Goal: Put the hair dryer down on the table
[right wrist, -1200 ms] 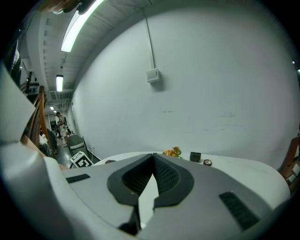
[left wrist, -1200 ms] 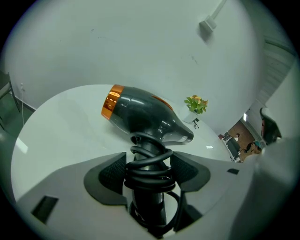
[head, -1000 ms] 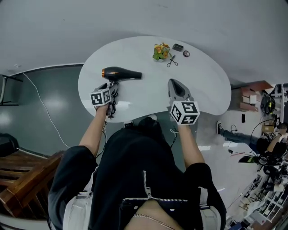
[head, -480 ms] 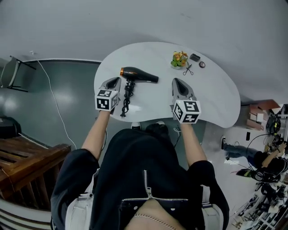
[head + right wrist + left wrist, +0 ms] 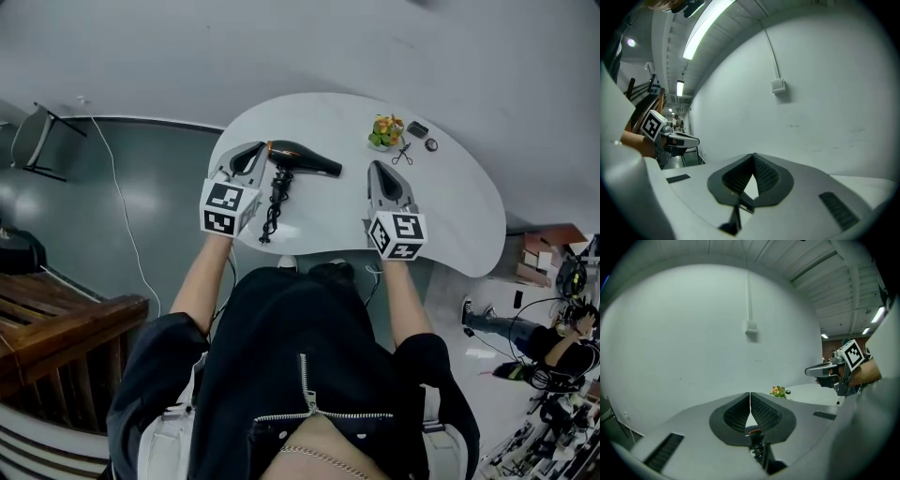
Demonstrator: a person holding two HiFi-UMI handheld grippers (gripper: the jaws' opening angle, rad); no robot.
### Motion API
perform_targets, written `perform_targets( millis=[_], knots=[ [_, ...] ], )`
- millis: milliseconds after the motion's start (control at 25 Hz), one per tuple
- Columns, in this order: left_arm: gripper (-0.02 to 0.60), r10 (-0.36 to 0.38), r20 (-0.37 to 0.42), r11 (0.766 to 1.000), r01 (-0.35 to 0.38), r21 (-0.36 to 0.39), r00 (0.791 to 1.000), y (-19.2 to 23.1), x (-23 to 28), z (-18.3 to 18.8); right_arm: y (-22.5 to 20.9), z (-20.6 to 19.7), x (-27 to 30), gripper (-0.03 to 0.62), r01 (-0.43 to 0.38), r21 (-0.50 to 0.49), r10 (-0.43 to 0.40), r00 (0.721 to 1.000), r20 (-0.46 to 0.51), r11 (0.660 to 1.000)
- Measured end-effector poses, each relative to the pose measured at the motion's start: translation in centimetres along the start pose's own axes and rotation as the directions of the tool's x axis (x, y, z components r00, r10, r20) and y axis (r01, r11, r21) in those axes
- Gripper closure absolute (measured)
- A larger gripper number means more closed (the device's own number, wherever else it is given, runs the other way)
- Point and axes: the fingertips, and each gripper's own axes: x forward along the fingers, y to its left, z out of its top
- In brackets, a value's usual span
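Note:
The black hair dryer [image 5: 302, 160], with an orange ring at its rear, lies on the white table [image 5: 450, 197]. Its handle and coiled cord [image 5: 275, 204] run toward the table's near edge. My left gripper [image 5: 251, 152] rests just left of the dryer's rear end, jaws shut with nothing between them. In the left gripper view the pads meet at the left gripper [image 5: 750, 395], and a bit of the dryer's orange ring [image 5: 753, 430] and cord show below. My right gripper [image 5: 377, 167] lies right of the dryer, also shut and holding nothing, as the right gripper view shows [image 5: 753, 156].
A small bunch of flowers [image 5: 385, 131], scissors [image 5: 403, 155], a dark little box [image 5: 418, 129] and a round item [image 5: 430, 144] sit at the table's far right. A white cable [image 5: 117, 206] trails over the floor at left, near wooden furniture [image 5: 56, 347].
My left gripper has come off the dryer's handle, moved to its left and closed its jaws. The dryer stays lying on the table. The right gripper keeps its place.

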Motion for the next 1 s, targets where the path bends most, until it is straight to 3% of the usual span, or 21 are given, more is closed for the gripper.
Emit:
perform_targets(
  millis=[1000],
  knots=[
    [0.557, -0.033, -0.017, 0.998, 0.032, -0.048, 0.999, -1.6, 0.1, -0.6, 0.1, 0.6, -1.0, 0.599, -0.008, -0.013, 0.008, 1.0, 0.01, 1.0]
  ],
)
